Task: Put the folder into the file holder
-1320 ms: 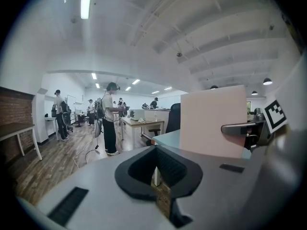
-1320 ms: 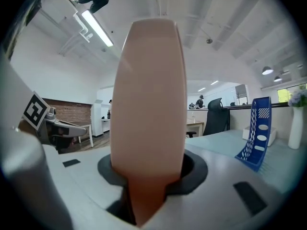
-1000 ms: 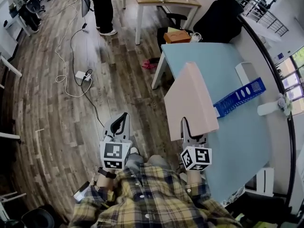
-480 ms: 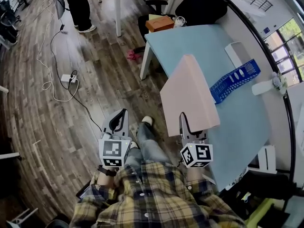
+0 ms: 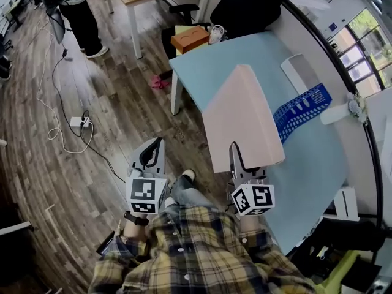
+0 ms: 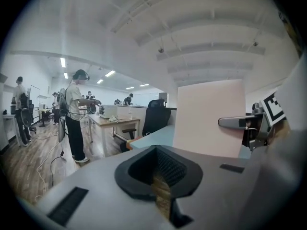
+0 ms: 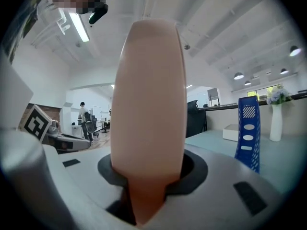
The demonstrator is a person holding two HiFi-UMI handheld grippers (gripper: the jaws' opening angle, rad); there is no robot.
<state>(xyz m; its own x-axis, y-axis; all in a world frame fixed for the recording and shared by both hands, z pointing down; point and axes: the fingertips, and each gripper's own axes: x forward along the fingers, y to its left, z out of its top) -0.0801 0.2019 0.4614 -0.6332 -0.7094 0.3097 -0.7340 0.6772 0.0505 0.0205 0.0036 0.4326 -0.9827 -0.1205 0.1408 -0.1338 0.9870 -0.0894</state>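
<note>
Grey left hand-held gripper looks closed and empty, off the bench; right hand-held gripper clamps the pink folder upright by its lower edge; blue file holder lies just beyond, rightward, nearer that hand.

- Plaid long-sleeved shirt in yellow, navy and white.
- Blue jeans and a white-toed shoe show just beyond the shirt.
- Dark wristband at the shirt's left cuff.
- Left gripper and right gripper: pale grey shells, black-lined jaws, cubes with black-and-white square markers.
</note>
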